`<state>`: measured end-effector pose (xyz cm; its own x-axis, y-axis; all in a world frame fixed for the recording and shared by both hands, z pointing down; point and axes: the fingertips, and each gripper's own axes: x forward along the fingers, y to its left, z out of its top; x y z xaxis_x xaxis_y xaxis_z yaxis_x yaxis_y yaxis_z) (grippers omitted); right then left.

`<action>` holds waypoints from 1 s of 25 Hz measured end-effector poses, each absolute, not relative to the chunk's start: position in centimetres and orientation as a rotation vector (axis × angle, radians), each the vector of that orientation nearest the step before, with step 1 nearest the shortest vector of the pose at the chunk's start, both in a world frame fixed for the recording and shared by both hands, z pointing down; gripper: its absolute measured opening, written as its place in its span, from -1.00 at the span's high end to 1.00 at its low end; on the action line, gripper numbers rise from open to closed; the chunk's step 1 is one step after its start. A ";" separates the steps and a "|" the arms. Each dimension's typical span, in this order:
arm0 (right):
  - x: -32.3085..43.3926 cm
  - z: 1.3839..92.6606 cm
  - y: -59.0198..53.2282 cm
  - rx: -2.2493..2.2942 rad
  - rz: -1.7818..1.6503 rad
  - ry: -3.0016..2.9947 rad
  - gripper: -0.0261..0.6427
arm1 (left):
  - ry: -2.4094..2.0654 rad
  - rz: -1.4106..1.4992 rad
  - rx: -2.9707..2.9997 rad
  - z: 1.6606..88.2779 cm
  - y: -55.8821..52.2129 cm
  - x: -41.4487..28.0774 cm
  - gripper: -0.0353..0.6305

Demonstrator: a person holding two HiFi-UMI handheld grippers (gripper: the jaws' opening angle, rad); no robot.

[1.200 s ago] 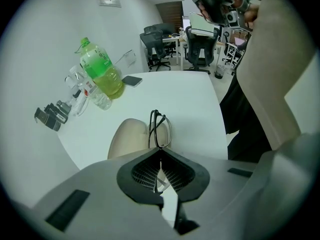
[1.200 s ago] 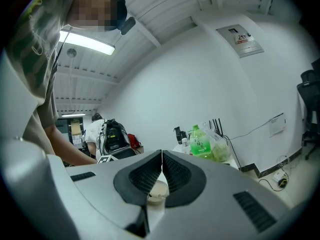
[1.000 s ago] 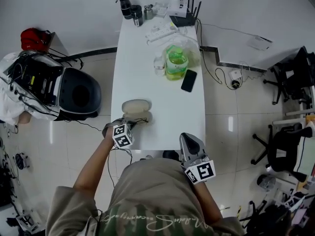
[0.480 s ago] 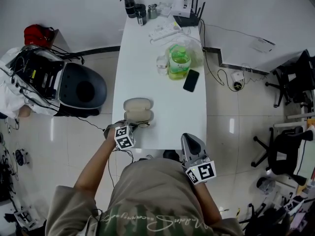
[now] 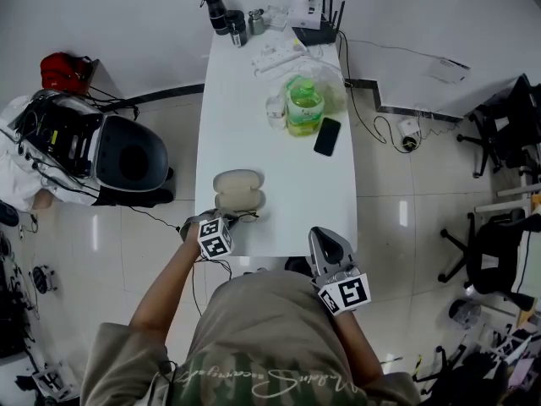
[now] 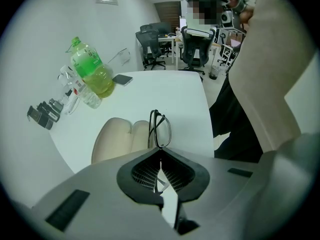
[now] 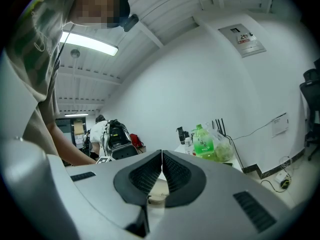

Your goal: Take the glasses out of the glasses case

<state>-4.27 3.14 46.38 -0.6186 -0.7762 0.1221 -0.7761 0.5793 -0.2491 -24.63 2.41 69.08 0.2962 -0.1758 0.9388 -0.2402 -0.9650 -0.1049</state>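
Clamping a pair of dark-framed glasses, the left tongs hold them on edge at the near rim of the open, cream-coloured glasses case, lenses clear of the case's two hollow halves; whether the frame touches the case cannot be told. The case lies opened flat on the white counter, close to the end where the person stands. To the right of the case and nearer the person than it, the right tongs are pressed together with nothing between them, held just off the counter's end and pointing toward the case. Beyond the case, about midway along the counter, stands a green drink bottle with a clear plastic bag just behind it and a dark phone lying beside it on the right. Farther still from the case, at the counter's far end, sit two dark canisters and a router with upright antennas. On the floor to the left of the case stands a dark round-backed chair.
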 end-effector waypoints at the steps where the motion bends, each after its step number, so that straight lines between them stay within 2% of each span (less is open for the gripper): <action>1: -4.1 46.5 3.1 -1.383 -0.443 2.789 0.88 | -0.396 1.780 2.483 69.2 2.4 -24.6 0.85; 25: -0.7 46.4 2.7 -1.438 -0.405 2.791 0.88 | -0.332 1.769 2.485 69.6 3.8 -21.2 0.85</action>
